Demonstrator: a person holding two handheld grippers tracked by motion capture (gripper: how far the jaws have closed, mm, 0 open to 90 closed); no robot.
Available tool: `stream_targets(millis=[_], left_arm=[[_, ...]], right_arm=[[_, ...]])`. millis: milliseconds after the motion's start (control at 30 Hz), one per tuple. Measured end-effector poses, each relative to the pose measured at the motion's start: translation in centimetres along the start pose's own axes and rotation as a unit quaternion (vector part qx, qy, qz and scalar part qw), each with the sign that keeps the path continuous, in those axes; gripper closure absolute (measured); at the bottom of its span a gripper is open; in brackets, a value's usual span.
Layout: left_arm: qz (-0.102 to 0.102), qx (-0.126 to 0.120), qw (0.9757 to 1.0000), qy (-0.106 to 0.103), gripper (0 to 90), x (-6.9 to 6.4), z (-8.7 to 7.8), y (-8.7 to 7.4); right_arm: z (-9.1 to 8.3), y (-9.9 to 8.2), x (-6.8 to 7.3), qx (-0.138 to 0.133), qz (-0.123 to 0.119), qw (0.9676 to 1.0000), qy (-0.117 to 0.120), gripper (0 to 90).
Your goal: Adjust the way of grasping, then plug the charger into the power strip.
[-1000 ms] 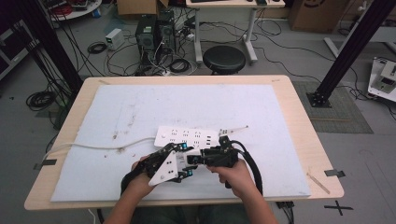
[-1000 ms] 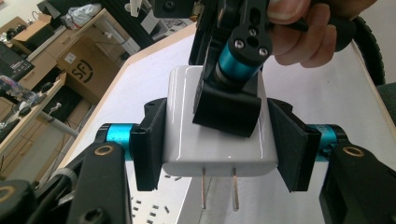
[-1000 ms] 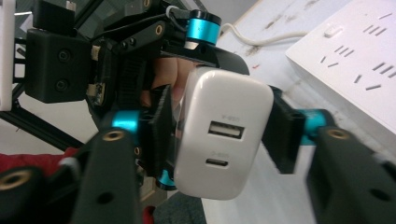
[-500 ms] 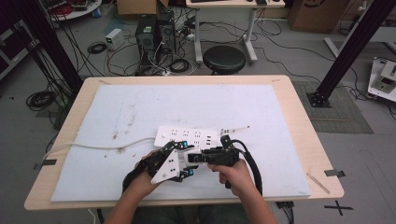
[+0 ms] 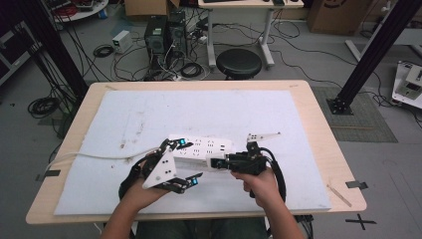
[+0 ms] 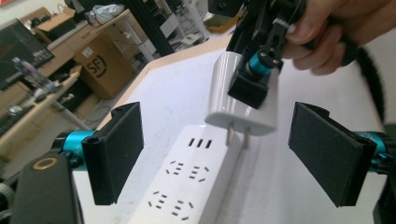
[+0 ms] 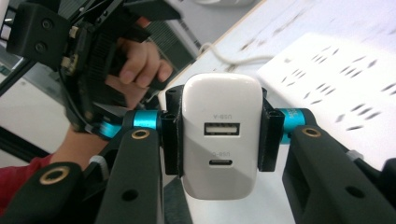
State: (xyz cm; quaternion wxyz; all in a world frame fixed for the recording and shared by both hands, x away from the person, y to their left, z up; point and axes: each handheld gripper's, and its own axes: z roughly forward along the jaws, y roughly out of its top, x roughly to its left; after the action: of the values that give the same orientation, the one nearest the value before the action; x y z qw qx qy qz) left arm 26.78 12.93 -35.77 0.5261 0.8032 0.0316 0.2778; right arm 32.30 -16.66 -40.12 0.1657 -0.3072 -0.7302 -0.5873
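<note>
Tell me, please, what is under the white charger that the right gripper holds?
Under the white charger, gripped by the right gripper, lies the white power strip on the table mat. The charger's two prongs hang above it, not inserted. The strip's far end is hidden behind the charger.

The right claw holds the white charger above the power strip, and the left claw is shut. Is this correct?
Not quite: the left claw is open, as the left gripper view shows. The right claw does hold the white charger above the power strip.

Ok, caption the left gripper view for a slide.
Right gripper holds a white USB charger, prongs down, above the power strip, between the open left gripper's pads.
</note>
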Motion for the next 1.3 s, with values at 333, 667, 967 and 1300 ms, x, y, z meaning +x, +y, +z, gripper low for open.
stream_targets(millis=[333, 667, 967, 1300], left_arm=[[-0.094, 0.010, 0.9949, 0.034, 17.0, 3.2, -3.0, -1.9], [-0.145, 0.032, 0.9874, 0.055, 16.0, 5.3, -4.9, -4.0], [-0.161, 0.066, 0.9832, 0.056, 15.9, 5.5, -6.2, -5.2], [-0.155, 0.090, 0.9824, 0.053, 15.9, 5.2, -6.8, -6.3]], right_arm=[[-1.2, 1.2, 0.8, 0.006, -0.090, 0.9914, -0.094, 63.2], [0.1, 3.2, 0.9, 0.008, -0.178, 0.9693, -0.170, 63.2], [1.3, 4.1, 1.5, 0.040, -0.271, 0.9408, -0.200, 63.1], [2.2, 6.0, 1.7, 0.132, -0.304, 0.9166, -0.224, 63.2]])
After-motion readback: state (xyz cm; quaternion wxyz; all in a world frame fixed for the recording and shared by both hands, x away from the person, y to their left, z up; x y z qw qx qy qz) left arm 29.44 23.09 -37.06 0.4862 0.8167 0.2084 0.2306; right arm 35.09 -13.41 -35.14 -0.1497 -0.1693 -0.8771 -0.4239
